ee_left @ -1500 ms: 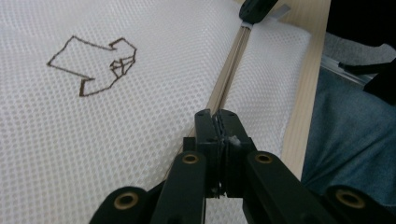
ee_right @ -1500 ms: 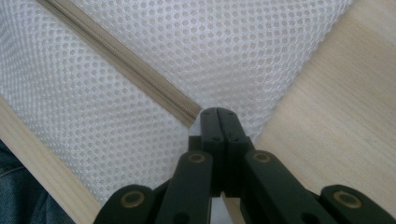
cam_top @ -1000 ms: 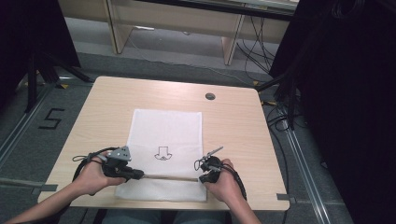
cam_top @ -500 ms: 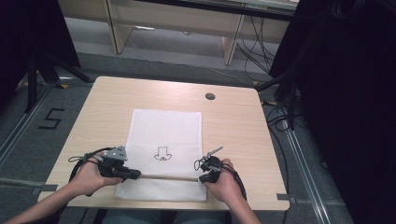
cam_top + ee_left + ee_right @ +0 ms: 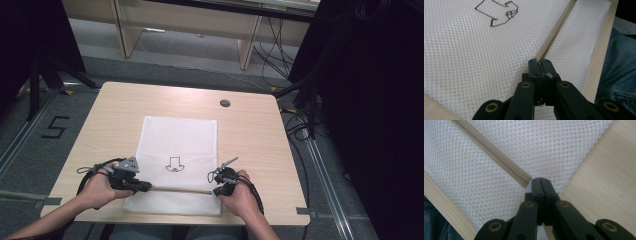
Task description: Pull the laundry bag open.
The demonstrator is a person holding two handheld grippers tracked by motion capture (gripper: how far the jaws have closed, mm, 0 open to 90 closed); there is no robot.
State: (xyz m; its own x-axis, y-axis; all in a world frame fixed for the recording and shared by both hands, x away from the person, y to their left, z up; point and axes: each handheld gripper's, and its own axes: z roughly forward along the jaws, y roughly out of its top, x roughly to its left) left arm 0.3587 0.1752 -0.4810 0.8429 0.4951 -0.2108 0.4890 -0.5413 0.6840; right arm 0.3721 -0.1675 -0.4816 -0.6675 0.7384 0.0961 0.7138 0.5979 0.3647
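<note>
- Black jaws of the left gripper (image 5: pixel 541 65) are pinching shut on the zipper pull (image 5: pixel 547 74).
- Right gripper (image 5: pixel 540 182) is clamping closed at the zipper (image 5: pixel 180 190) end.
- Zipper's long axis is running between both, across the mesh laundry bag (image 5: pixel 177 142) near the desk (image 5: pixel 250 130) front edge.

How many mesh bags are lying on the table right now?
1. The white mesh bag lies flat at the middle of the table, its zipper running across near the person's edge. Nothing seems to hide another.
</note>
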